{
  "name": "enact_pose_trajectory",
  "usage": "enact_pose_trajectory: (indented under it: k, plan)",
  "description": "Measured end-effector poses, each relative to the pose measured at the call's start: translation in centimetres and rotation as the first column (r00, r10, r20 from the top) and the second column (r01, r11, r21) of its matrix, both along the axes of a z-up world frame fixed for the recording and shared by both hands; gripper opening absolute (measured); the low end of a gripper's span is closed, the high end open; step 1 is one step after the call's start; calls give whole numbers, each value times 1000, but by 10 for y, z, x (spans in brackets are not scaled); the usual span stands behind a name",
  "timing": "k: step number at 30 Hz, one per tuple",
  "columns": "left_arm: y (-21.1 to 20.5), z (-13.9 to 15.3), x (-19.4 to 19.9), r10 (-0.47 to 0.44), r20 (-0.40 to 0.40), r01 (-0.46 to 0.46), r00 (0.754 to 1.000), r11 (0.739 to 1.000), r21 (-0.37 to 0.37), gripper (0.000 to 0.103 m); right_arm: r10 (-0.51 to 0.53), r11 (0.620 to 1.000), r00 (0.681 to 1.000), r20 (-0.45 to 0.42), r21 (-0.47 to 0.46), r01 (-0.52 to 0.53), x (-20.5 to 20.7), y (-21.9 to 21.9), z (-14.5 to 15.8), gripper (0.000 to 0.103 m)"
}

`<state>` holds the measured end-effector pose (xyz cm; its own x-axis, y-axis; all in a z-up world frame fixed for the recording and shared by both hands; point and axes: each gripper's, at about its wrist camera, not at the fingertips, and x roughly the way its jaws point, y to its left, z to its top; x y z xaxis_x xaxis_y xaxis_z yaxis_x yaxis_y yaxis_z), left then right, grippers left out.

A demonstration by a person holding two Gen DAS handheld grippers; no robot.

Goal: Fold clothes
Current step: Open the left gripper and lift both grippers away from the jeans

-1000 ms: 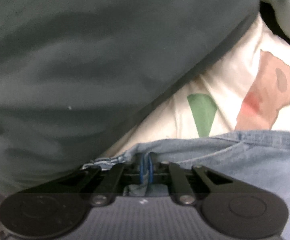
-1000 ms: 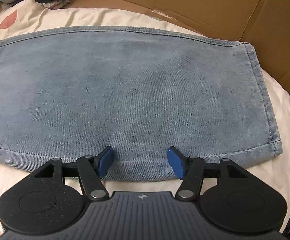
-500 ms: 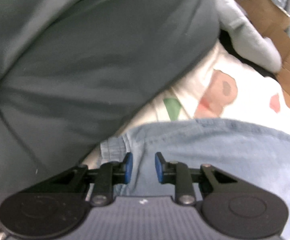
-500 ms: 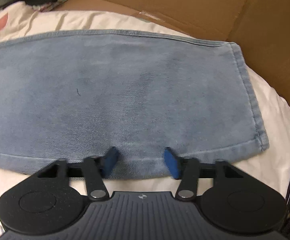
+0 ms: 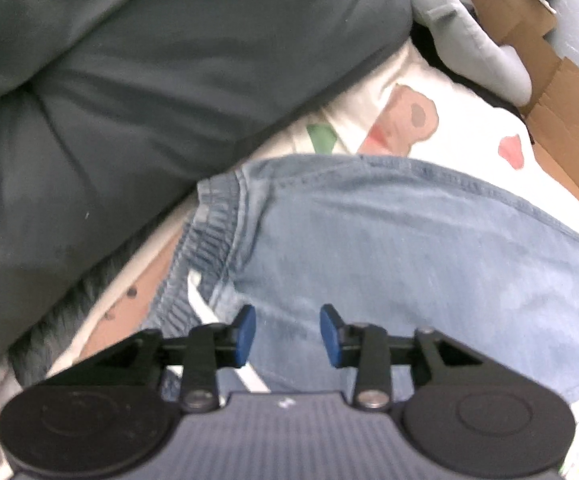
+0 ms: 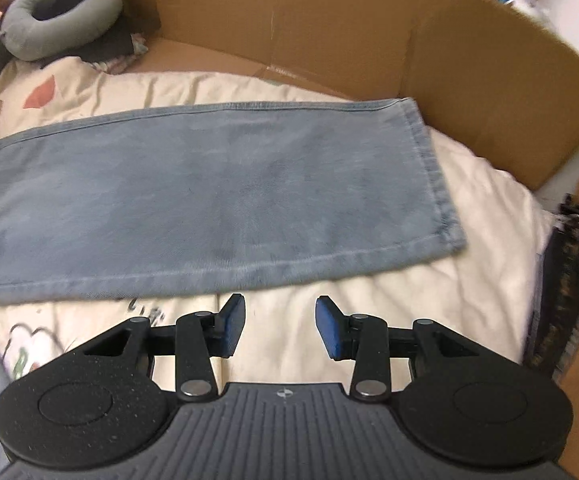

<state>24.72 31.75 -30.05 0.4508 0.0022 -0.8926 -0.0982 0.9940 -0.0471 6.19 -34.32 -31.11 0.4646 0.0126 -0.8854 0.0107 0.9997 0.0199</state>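
A pair of light blue jeans (image 6: 209, 196) lies flat on a cream printed bedspread (image 6: 369, 320), its long axis running side to side across the bed. In the left wrist view the elastic waistband (image 5: 201, 248) is at the left end, close to a dark grey pillow (image 5: 129, 100). In the right wrist view the hemmed leg end (image 6: 433, 168) points right, toward a cardboard wall (image 6: 369, 28). The left hand-held gripper (image 5: 287, 334) hovers over the denim near the waistband; its jaws are opening, and the pads are off the cloth. The right hand-held gripper (image 6: 280, 326) hangs over bare bedspread just beside the jeans' near edge, jaws apart and holding nothing.
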Motion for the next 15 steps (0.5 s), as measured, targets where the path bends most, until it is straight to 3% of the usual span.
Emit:
enact_pose_trajectory:
  k: [7,15]
  plan:
    - [-9,18,-30,-11,-41,12,999,1000,16,44,-53,998,997,52,44,51,-70,-19,37,47]
    - [-17,54,-54,-13,-28,13,1000,1000,28,51,-82,995,991,106,62,76,-121,-45,69,47]
